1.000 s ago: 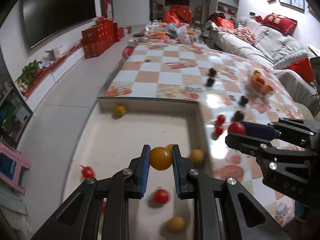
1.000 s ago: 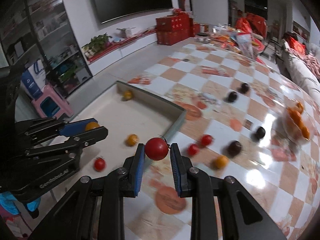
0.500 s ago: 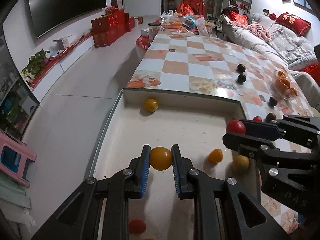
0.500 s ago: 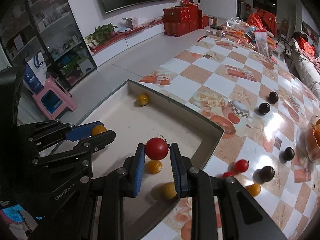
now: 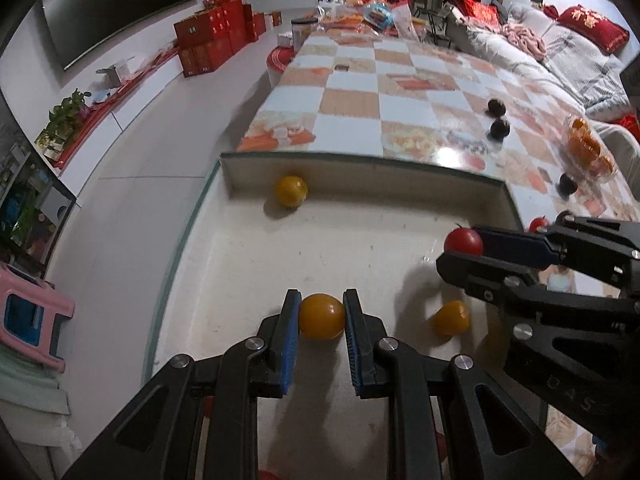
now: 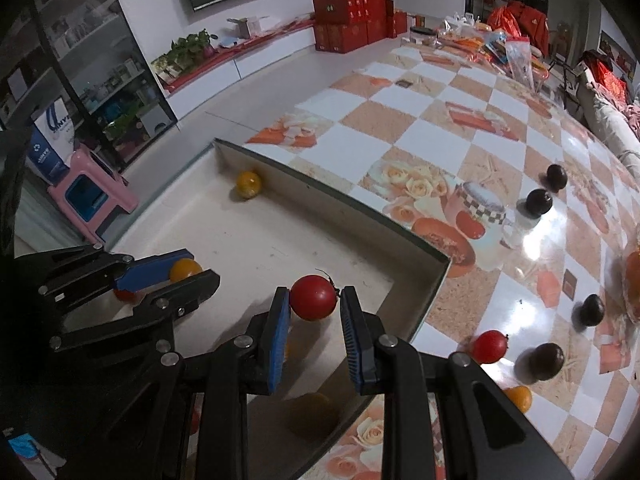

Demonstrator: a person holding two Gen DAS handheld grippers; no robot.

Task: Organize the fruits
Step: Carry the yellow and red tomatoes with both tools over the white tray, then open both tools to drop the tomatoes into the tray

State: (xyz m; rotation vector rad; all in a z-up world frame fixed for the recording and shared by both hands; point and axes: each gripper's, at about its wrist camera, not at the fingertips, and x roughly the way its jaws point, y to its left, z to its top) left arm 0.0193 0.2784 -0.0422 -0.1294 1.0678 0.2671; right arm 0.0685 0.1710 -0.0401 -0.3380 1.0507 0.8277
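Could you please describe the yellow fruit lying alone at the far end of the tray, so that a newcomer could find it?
Find the shallow white tray at the near end of the checkered table. The yellow fruit lies against the tray's far wall, near its left corner, well apart from the other fruits and touched by no tongs.

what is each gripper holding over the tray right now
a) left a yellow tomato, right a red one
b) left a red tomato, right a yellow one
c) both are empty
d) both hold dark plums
a: the left gripper is shut on a yellow tomato and the right gripper is shut on a red tomato, both above the white tray.
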